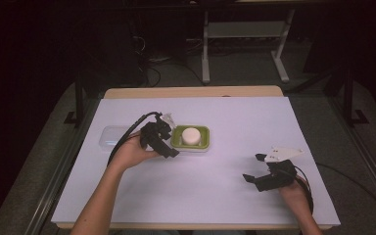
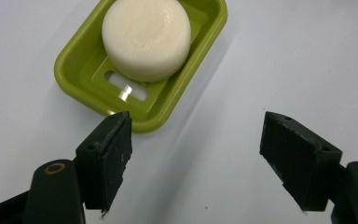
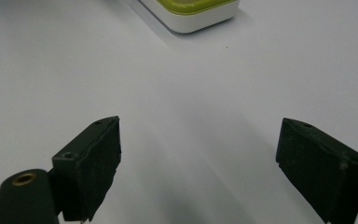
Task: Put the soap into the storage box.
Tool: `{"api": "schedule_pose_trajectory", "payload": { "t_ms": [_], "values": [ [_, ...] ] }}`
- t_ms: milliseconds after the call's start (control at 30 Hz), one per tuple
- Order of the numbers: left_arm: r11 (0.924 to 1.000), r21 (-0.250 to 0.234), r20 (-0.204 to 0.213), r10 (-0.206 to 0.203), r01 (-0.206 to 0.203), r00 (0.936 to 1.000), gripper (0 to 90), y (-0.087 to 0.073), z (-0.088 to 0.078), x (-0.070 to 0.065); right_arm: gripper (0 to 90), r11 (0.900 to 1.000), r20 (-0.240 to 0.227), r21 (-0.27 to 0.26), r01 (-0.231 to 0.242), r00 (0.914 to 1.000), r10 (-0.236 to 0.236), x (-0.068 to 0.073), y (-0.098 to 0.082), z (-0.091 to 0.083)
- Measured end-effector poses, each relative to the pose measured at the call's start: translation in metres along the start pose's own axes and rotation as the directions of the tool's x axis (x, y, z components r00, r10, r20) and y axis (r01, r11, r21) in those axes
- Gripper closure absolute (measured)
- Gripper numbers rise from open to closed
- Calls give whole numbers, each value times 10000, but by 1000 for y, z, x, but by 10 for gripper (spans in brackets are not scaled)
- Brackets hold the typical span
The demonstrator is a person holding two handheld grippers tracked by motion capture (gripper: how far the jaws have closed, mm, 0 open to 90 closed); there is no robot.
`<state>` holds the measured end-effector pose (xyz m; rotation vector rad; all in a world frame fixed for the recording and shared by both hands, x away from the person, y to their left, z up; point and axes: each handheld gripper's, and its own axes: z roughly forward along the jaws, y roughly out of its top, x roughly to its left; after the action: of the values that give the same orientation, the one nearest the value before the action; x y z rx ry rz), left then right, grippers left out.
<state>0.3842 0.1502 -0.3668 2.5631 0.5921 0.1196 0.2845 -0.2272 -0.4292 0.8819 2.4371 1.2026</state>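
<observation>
A green soap dish [image 1: 203, 139] holding a round white soap [image 1: 191, 135] sits left of the table's middle. My left gripper [image 1: 170, 139] is right at the dish's left end, open, with nothing between its jaws. In the left gripper view the dish [image 2: 74, 74] and the soap [image 2: 145, 37] lie just ahead of the open left gripper [image 2: 196, 154], whose left jaw tip is close to the dish's near corner. My right gripper [image 1: 253, 167] rests open near the front right. In the right gripper view the right gripper [image 3: 198, 163] faces bare sheet, with the dish's corner [image 3: 191, 14] far ahead.
A clear plastic lid [image 1: 113, 136] lies flat just left of the left hand. A white sheet [image 1: 235, 117] covers the wooden table. Desk legs [image 1: 205, 49] and cables stand on the floor beyond the far edge.
</observation>
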Motion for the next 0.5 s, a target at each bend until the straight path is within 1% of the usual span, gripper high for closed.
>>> {"api": "schedule_pose_trajectory", "payload": {
  "t_ms": [133,167,200,267,367,433,500],
  "values": [
    [10000,-89,-31,32,-32,10000,250,-8,-4,-2,132,10000,-31,90,43,10000,-43,1,0,1],
    [10000,-66,29,19,-18,10000,250,-10,-5,-2,132,9999,-42,116,54,10000,-53,1,0,1],
    [9998,-165,54,-72,73,10000,250,-13,-6,-3,132,9999,-38,122,49,10000,-48,1,0,1],
    [9996,-254,28,-111,111,9999,250,-18,-6,-4,132,9999,-40,133,20,10000,-20,1,0,1],
    [9996,-273,9,-106,107,9999,250,-25,-7,-5,132,9996,-43,262,115,9999,-114,2,0,2],
    [9994,-300,44,-172,173,9998,249,-30,-7,-6,132,9993,-45,337,135,9999,-134,2,0,4],
    [9995,-298,-6,-117,117,9999,248,-34,-7,-7,132,9992,-45,390,84,10000,-82,4,0,5]
  ]
}}
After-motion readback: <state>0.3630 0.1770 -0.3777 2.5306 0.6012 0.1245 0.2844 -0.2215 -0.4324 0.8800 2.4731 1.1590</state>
